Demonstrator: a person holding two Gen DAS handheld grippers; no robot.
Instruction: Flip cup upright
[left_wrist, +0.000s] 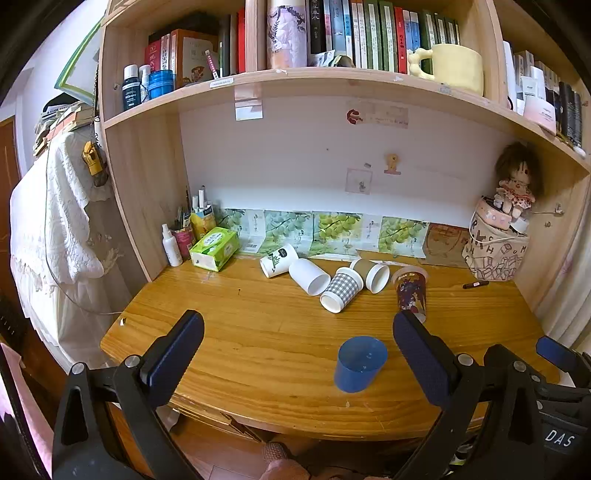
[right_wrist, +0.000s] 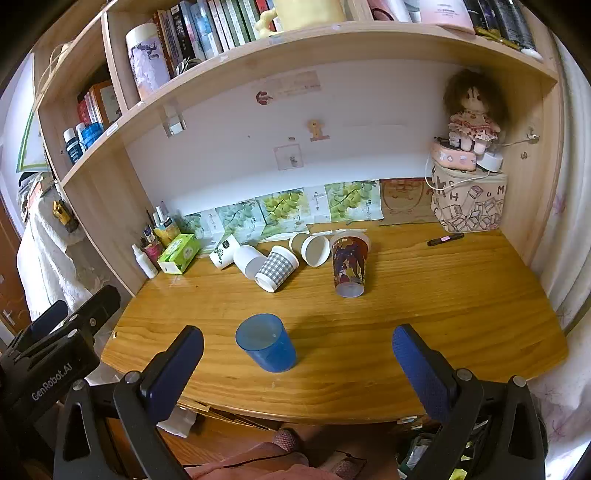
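Home study nook, wooden desk (right_wrist: 406, 295), bookshelf (left_wrist: 332, 79), doll (right_wrist: 472, 114)

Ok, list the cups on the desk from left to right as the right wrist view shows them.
Leaf-print white cup → plain white cup → grey gingham cup → brown paper cup → cartoon-print cup. The blue cup stands apart, nearer the camera, so it is left out of the row.

Printed cup (left_wrist: 411, 292) base hidden by left gripper (left_wrist: 299, 345).

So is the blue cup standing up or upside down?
Upside down, I think. The blue cup stands on the desk, narrow closed end up, wider end down.
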